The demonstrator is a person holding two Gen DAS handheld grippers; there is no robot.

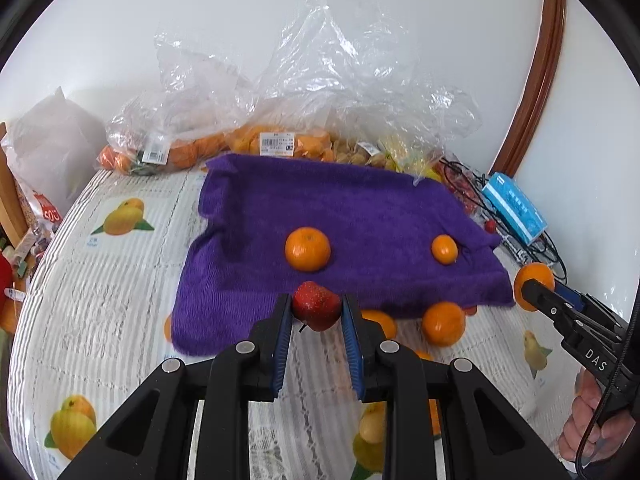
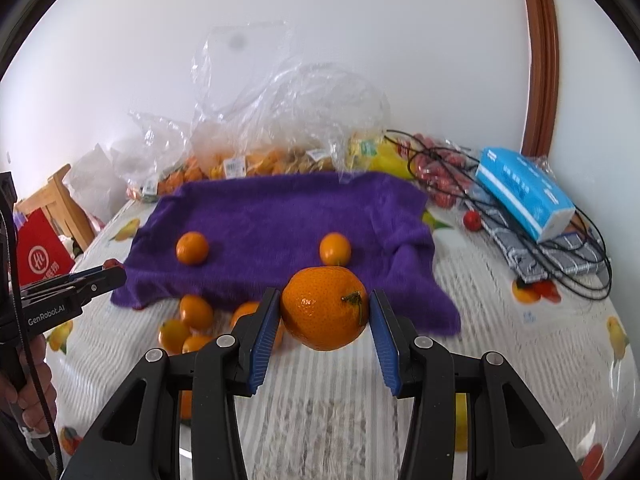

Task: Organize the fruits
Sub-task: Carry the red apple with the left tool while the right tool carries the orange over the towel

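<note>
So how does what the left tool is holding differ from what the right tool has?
The left tool grips a small red fruit with a speckled skin; the right tool grips a mandarin, orange and dimpled. The mandarin looks bulkier, filling a wider jaw gap, and shows a green stem stub. Both are clamped between blue pads, above the table near the purple towel.

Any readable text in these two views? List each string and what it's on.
"DAS": side of the right gripper.
"GenRobot.AI": side of the left gripper.
Blue tissue pack: print too blurred.
Price labels on the fruit bags: too small.
Red bag: round logo, characters unreadable.
</note>
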